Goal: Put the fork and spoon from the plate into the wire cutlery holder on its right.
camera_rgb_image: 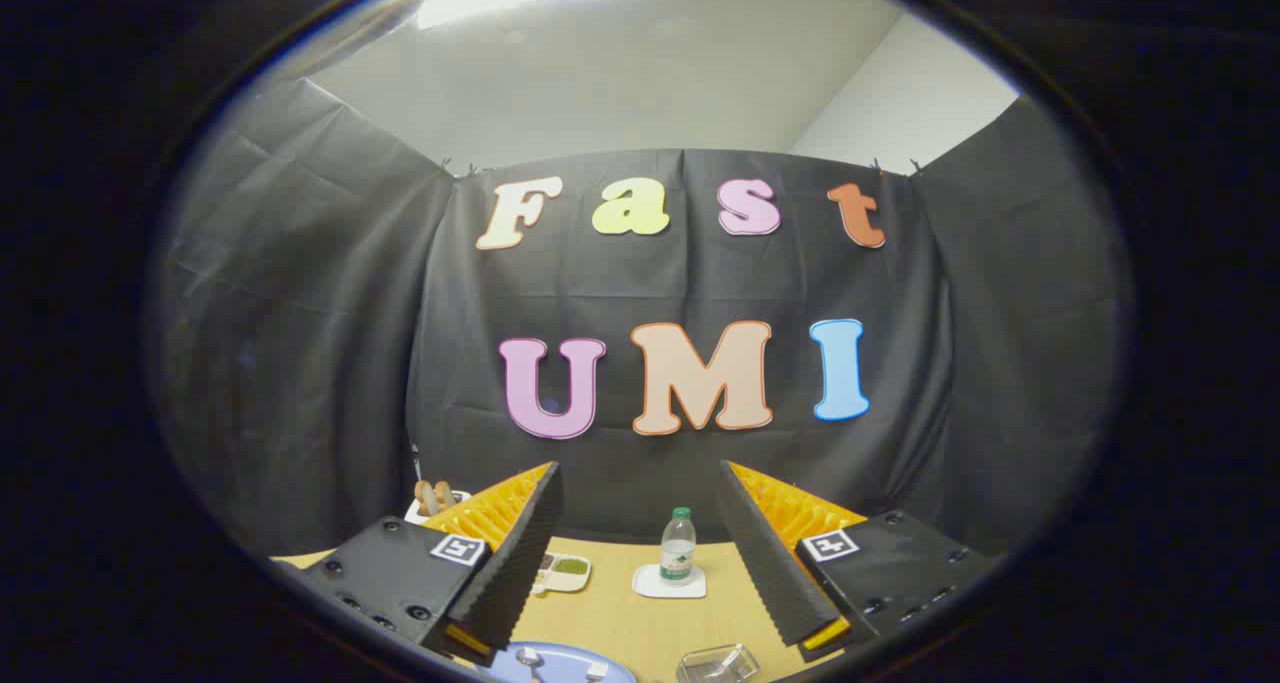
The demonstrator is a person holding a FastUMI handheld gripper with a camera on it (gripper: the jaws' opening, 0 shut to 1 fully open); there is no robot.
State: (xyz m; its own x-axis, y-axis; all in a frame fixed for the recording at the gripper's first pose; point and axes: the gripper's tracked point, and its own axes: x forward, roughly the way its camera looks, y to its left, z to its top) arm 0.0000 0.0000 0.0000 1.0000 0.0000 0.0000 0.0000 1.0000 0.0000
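The hand-held gripper (640, 603) has its fingers wide apart, holding nothing. At the bottom of the frame, between them, the blue plate (560, 660) is cut off; the spoon (530, 660) lies on it, and the fork (596, 670) is hard to make out. Just right of the plate, the wire cutlery holder (718, 663) is partly cropped. Farther on the desk (610, 613) stands a bottle (678, 545) on a white coaster (668, 585).

Wood table (640, 623), plate (570, 660), bottle on coaster (668, 583)

A blue plate (570, 658) lies at the bottom of the frame, a spoon (530, 657) and fork (596, 670) resting on it. Lower right of it sits the wire holder (716, 664).
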